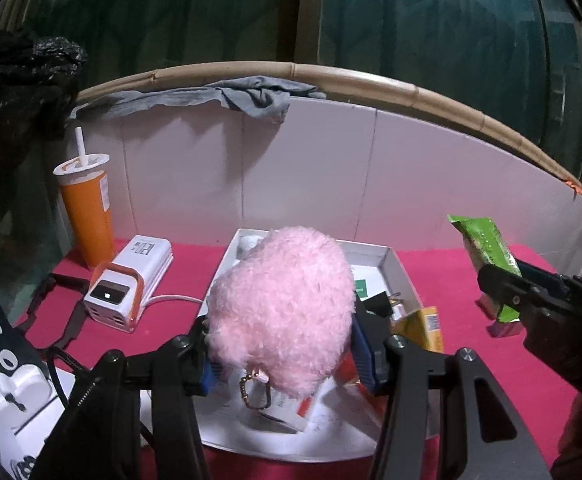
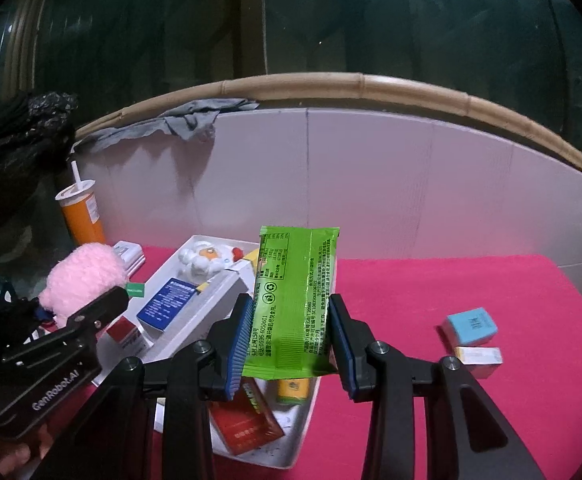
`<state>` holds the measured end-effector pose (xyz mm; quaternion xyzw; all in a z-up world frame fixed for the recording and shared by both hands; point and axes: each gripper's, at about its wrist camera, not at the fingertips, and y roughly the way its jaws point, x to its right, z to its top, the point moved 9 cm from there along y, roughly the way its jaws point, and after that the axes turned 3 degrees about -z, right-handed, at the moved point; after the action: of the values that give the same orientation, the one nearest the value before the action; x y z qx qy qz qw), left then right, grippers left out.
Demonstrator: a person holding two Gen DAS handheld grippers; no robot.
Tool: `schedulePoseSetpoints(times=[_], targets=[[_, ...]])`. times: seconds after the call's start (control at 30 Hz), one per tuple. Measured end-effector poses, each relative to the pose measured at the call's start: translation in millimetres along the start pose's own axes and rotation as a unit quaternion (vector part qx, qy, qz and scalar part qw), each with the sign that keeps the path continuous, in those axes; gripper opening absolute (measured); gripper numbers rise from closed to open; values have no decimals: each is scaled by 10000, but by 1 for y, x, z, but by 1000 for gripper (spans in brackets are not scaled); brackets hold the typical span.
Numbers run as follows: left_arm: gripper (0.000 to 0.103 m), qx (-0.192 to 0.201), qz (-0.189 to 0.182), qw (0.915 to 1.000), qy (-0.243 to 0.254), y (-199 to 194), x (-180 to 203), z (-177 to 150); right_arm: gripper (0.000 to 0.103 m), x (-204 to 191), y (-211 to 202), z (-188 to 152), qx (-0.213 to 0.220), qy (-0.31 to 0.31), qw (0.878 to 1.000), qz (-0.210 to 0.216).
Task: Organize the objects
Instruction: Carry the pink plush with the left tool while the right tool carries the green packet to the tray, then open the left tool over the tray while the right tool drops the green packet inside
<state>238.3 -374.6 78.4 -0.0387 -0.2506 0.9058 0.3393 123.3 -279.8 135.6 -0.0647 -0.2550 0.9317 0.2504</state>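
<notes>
The left gripper [image 1: 283,344] is clamped on a pink fluffy pom-pom [image 1: 283,312] — a rounded, curly-piled ball with a small gold bead chain and clasp hanging beneath it. Its blue ribbed pads [image 1: 365,360] press into the fur on both sides, and the ball bulges forward and above the fingertips, hiding much of the white tray [image 1: 397,268] just beyond them.

The right gripper [image 2: 289,340] is closed on a green snack packet [image 2: 297,300], a flat, glossy, crinkled foil sleeve printed with small dark text. It stands upright between the pads, its upper half rising clear of them, with the shallow white tray [image 2: 291,456] below and to the left of the fingers.

Only the right wrist view shows what lies in the tray: a blue-and-white box [image 2: 167,304], a red carton [image 2: 247,420], a white bearded figurine [image 2: 201,260]. To that gripper's right, on the pink cloth [image 2: 451,280], sit a light blue box [image 2: 471,326] and a smaller pale box [image 2: 479,358]. The left wrist view alone shows the white power bank [image 1: 131,280], left of its gripper beside an orange cup [image 1: 87,208] with a straw.
</notes>
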Motion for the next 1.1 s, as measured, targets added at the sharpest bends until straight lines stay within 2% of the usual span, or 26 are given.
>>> schedulePoseSetpoints(times=[0.2, 0.57, 0.8, 0.87, 0.9, 0.97, 1.0, 1.03, 1.1], targets=[[51, -66, 114, 9999, 28, 16, -12, 8, 41, -11, 17, 4, -158, -43, 9998, 84], [51, -313, 52, 9995, -55, 47, -23, 11, 41, -27, 58, 2, -528, -95, 9985, 95], [51, -666, -349, 9967, -322, 77, -25, 16, 41, -32, 90, -3, -832, -34, 9965, 27], [53, -815, -584, 9943, -371, 85, -19, 14, 41, -32, 98, -4, -903, 11, 9959, 19], [55, -889, -651, 9933, -361, 88, -16, 12, 42, -32, 102, -5, -946, 14, 9955, 16], [70, -918, -594, 9933, -378, 90, -15, 9, 42, -34, 109, -8, -1062, -28, 9943, 54], [89, -875, -577, 9937, -394, 89, -15, 8, 44, -34, 112, -12, -1167, -68, 9931, 55], [97, -818, -548, 9943, -396, 87, -15, 8, 50, -34, 113, -15, -1204, -42, 9927, 109], [98, -676, -454, 9961, -345, 81, -14, 9, 65, -32, 108, -18, -1141, 41, 9933, 164]])
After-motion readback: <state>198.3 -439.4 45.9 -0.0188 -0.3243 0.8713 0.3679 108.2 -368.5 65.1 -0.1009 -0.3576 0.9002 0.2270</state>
